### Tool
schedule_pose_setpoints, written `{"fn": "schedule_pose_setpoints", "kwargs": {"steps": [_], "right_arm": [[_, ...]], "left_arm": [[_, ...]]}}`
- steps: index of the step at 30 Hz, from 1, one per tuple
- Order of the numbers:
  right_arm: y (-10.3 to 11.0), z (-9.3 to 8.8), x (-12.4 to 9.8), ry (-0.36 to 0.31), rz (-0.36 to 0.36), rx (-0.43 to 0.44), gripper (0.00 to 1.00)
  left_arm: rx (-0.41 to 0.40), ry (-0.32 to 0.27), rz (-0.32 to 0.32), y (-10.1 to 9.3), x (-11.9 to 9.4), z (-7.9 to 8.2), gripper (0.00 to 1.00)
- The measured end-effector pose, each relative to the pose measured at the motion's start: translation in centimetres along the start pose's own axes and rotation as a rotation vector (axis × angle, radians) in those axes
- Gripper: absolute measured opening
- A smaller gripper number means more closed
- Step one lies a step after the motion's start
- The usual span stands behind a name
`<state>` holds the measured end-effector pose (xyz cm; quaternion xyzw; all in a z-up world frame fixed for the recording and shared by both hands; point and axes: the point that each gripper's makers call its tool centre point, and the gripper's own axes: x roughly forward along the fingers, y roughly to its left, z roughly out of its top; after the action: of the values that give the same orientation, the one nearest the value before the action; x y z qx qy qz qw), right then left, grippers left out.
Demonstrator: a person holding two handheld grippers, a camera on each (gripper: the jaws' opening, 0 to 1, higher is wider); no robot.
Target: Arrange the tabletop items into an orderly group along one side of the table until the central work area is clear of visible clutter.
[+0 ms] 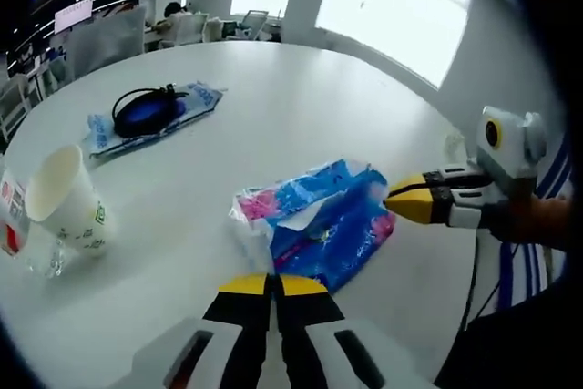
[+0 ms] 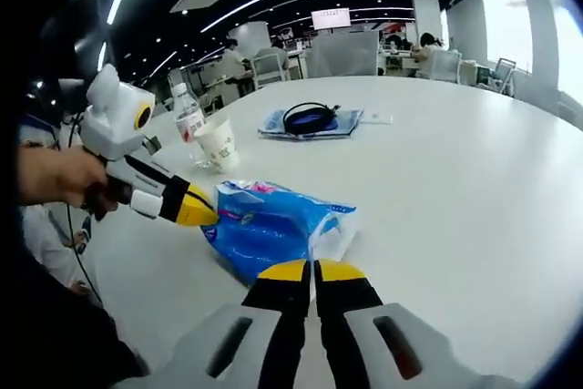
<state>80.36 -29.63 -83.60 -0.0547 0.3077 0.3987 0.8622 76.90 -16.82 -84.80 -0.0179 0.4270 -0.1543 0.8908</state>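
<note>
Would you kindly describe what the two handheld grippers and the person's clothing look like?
Both the left gripper and the right gripper have black jaws with yellow tips on pale grey bodies. Seen from the other side, each carries a white housing. A dark cable hangs below the right one, beside a blue-and-white striped sleeve.

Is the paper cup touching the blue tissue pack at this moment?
Apart. The left gripper view shows bare white table between the paper cup and the blue tissue pack; the right gripper view shows the same gap.
</note>
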Motion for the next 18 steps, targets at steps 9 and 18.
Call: {"fn": "schedule_pose_setpoints", "kwargs": {"steps": [9,18], "right_arm": [[-1.7,3.3,-0.9,-0.041,-0.029,-0.040,0.00],[-5.3,6.6,-1.5,-0.062,-0.071,-0.080,0.00]], "left_arm": [[0.013,-0.047,0.007,-0.4,-0.2,3.3,0.00],[0.012,-0.112,0.017,-1.5,0.7,8.0,0.00]]}}
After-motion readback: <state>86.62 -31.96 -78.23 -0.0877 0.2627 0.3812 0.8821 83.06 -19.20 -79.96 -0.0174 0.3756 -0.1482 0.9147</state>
